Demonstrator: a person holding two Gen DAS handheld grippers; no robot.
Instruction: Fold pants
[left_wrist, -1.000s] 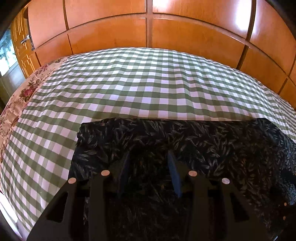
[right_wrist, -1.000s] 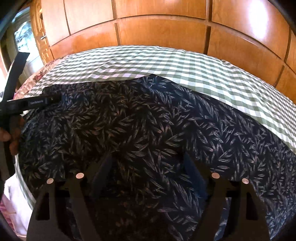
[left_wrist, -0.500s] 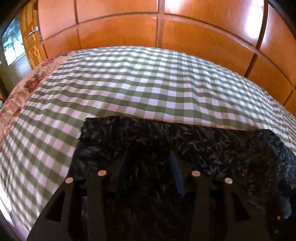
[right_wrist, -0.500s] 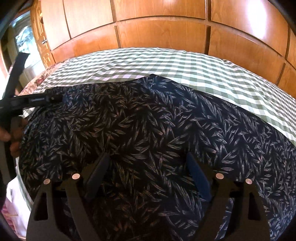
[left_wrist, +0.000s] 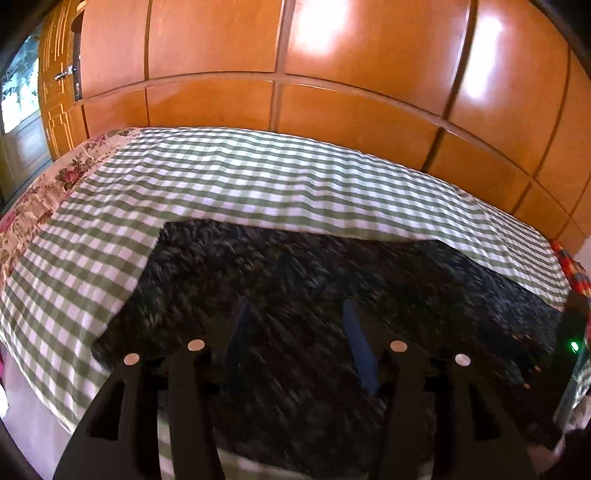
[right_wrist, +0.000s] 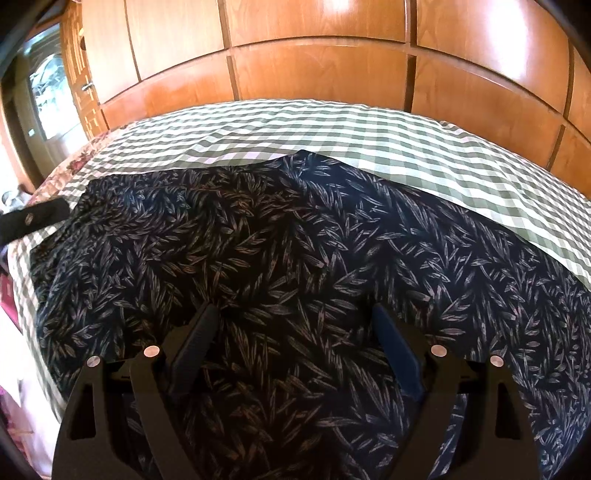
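Glossy orange wooden wardrobe panels (right_wrist: 317, 70) back the green-and-white checked bedsheet (right_wrist: 424, 147), where dark leaf-print fabric pants (right_wrist: 280, 251) lie flat for folding, beneath the wide-open right gripper (right_wrist: 295, 347) and the left gripper (left_wrist: 291, 339), whose empty jaws have just been opening.

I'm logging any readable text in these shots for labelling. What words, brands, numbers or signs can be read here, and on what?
None can be read.
The left gripper, seen in the right wrist view, carries a small pale mark, too blurred to read.
The pants, the checked bedcover and the wooden panels show no text.
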